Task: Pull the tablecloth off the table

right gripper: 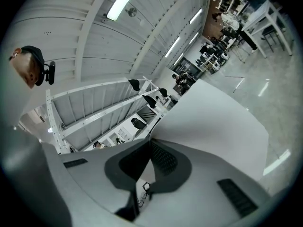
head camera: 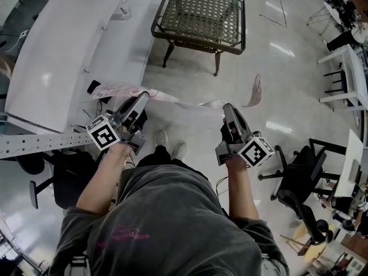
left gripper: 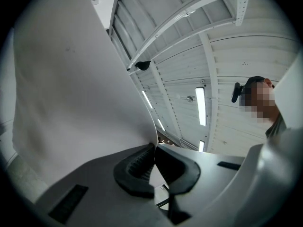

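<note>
We hold the tablecloth (head camera: 184, 102), seemingly thin, light and limp, stretched in the air clear of the bare wicker table (head camera: 198, 16), with the left gripper (head camera: 141, 96) and right gripper (head camera: 228, 108) each pinched on its edge, the surest hold.
</note>
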